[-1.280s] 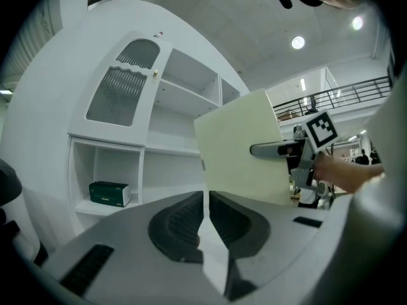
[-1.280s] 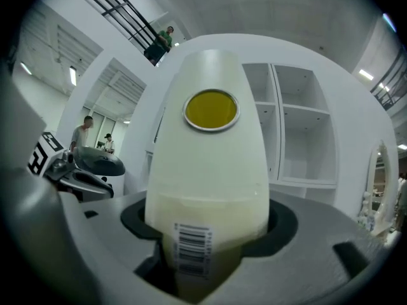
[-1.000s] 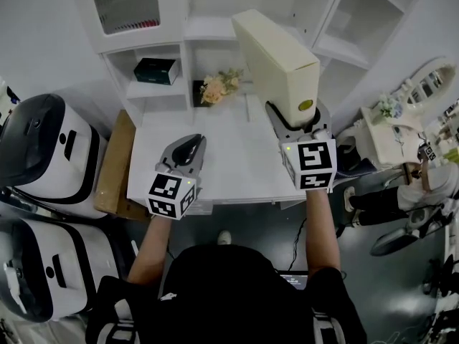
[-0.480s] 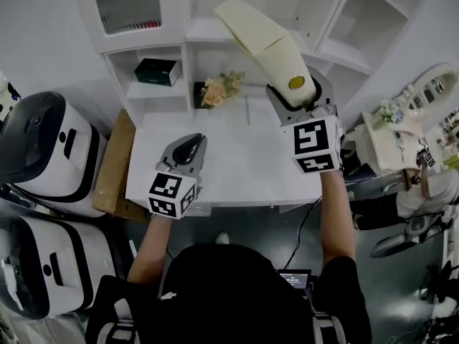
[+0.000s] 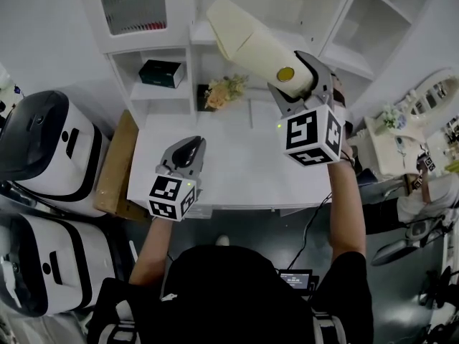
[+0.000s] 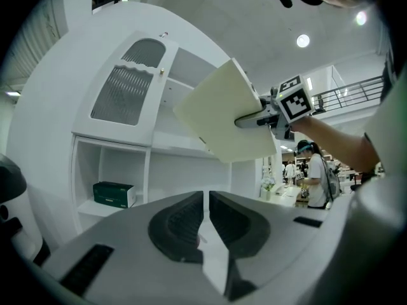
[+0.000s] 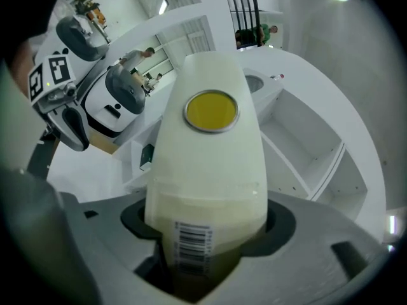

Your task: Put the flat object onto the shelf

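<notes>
The flat box (image 5: 247,38) is in the air above the back of the table (image 5: 237,170). The right gripper (image 5: 301,84) grips its near end, jaws clamped on its two broad faces. The far end leans up and to the left in the head view, toward the white shelf unit (image 5: 204,31). It sits in front of an upper opening and rests on no board yet. This looks like the carry-and-aim step: the pickup is done and placing has not begun. The next move likely calls for steering the far edge clear of the upright dividers. The box would then be laid flat on a board and pushed in before the jaws part. It is cream, thin and wide, with smooth plain faces. A round yellow sticker (image 7: 211,111) sits on its narrow near edge, and a barcode (image 7: 191,246) lies lower down by the jaws. The left gripper (image 5: 188,153) is at the table's front edge, jaws pressed together on nothing. A dark green box (image 5: 161,72) sits on a lower shelf, beside some flowers (image 5: 224,88).
</notes>
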Demonstrator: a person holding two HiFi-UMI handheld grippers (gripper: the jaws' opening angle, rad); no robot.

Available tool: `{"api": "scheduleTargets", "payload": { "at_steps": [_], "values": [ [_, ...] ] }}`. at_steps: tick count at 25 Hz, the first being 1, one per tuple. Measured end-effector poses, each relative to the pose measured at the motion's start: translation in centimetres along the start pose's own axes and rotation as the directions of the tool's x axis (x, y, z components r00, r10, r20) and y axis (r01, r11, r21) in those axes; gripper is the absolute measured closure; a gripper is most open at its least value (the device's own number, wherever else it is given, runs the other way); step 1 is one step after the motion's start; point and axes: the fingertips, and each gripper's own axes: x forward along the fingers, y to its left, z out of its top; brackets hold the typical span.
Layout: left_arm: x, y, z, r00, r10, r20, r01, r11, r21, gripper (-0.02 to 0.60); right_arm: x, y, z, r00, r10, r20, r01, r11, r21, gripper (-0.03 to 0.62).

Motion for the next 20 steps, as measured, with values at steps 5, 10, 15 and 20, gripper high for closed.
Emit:
{"api": "scheduleTargets", "payload": {
  "at_steps": [5, 10, 15, 20],
  "values": [
    [-0.1, 0.3, 0.0, 1.000, 0.008, 0.002, -0.008, 1.000, -0.002, 0.554, 1.0, -0.5, 0.6, 1.000, -0.002, -0.031, -0.001, 0.995, -0.096, 0.286],
    [-0.3, 0.7, -0.1, 1.000, 0.019, 0.004, -0.019, 1.000, -0.007, 0.554, 2.3, -0.6, 0.9, 0.998, 0.001, -0.061, -0.013, 0.983, -0.183, 0.286],
    [-0.5, 1.2, -0.2, 0.999, 0.033, 0.003, -0.033, 0.999, -0.011, 0.554, 3.9, -0.2, 1.1, 0.995, 0.002, -0.097, -0.027, 0.966, -0.257, 0.286],
    [-0.8, 1.6, -0.3, 0.999, 0.048, 0.008, -0.047, 0.999, -0.013, 0.554, 4.8, 0.7, 0.8, 0.989, 0.018, -0.149, -0.067, 0.941, -0.332, 0.286]
  ]
}}
